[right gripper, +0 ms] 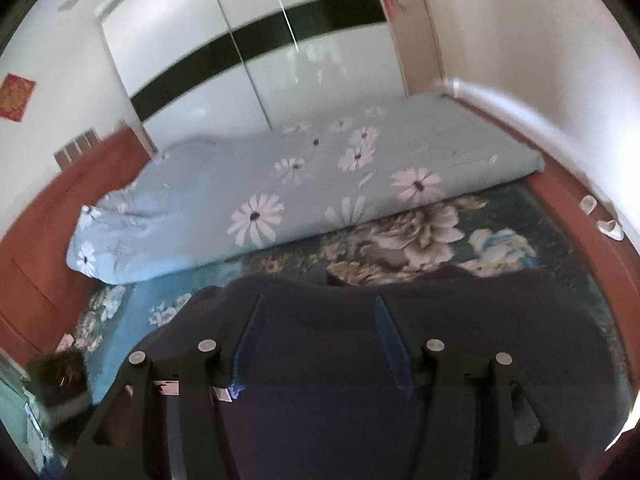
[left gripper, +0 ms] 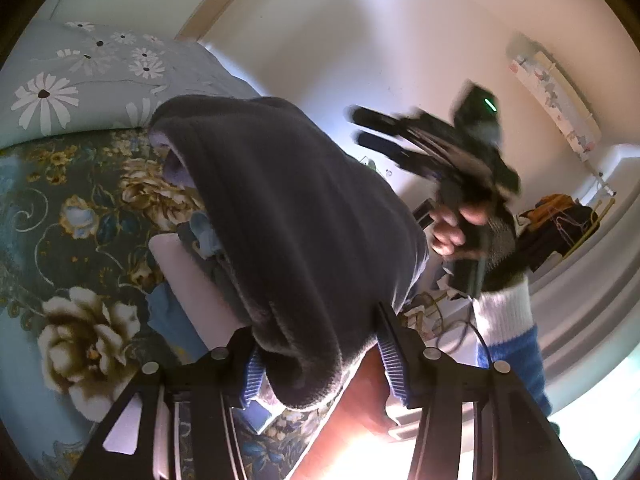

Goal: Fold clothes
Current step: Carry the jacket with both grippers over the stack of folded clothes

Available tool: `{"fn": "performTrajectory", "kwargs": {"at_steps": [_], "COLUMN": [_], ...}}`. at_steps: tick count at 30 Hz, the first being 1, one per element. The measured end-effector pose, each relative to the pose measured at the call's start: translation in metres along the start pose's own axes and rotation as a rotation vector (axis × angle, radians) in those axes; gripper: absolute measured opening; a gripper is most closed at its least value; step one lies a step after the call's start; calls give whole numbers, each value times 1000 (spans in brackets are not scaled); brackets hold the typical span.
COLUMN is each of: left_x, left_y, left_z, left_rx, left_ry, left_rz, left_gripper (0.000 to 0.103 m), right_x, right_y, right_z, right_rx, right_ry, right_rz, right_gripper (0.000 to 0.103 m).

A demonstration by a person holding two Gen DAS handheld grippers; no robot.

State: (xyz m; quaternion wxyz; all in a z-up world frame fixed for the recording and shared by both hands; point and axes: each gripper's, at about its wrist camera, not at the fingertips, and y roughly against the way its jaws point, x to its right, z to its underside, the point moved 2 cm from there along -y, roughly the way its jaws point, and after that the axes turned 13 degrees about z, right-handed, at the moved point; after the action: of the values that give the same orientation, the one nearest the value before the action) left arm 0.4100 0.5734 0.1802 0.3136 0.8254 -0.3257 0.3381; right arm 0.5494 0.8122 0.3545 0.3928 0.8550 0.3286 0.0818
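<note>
A dark navy fleece garment hangs from my left gripper, bunched between the blue-padded fingers, which stand fairly wide around it. It is lifted above the bed. My right gripper shows in the left wrist view, held in a hand, blurred, its fingers close together and apart from the garment. In the right wrist view the right gripper is open over the same navy garment, with nothing between the fingers.
The bed has a dark floral sheet and a folded light-blue daisy quilt at the back. Folded clothes lie on the sheet. A white wardrobe stands behind. The red-brown bed frame runs round the edges.
</note>
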Motion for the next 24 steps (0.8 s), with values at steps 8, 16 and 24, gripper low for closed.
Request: {"fn": "performTrajectory", "kwargs": {"at_steps": [8, 16, 24], "left_x": [0, 0, 5], "left_y": [1, -9, 2], "left_z": [17, 34, 32], "left_rx": [-34, -92, -94], "left_ry": [8, 16, 29], "left_rz": [32, 49, 21], "left_gripper": [53, 55, 55], "right_x": [-10, -2, -10], "right_y": [-18, 19, 15], "right_z": [42, 87, 73], "right_rx": [-105, -8, 7], "right_ry": [74, 92, 91], "right_rz": [28, 13, 20], "right_gripper": [58, 59, 59]}}
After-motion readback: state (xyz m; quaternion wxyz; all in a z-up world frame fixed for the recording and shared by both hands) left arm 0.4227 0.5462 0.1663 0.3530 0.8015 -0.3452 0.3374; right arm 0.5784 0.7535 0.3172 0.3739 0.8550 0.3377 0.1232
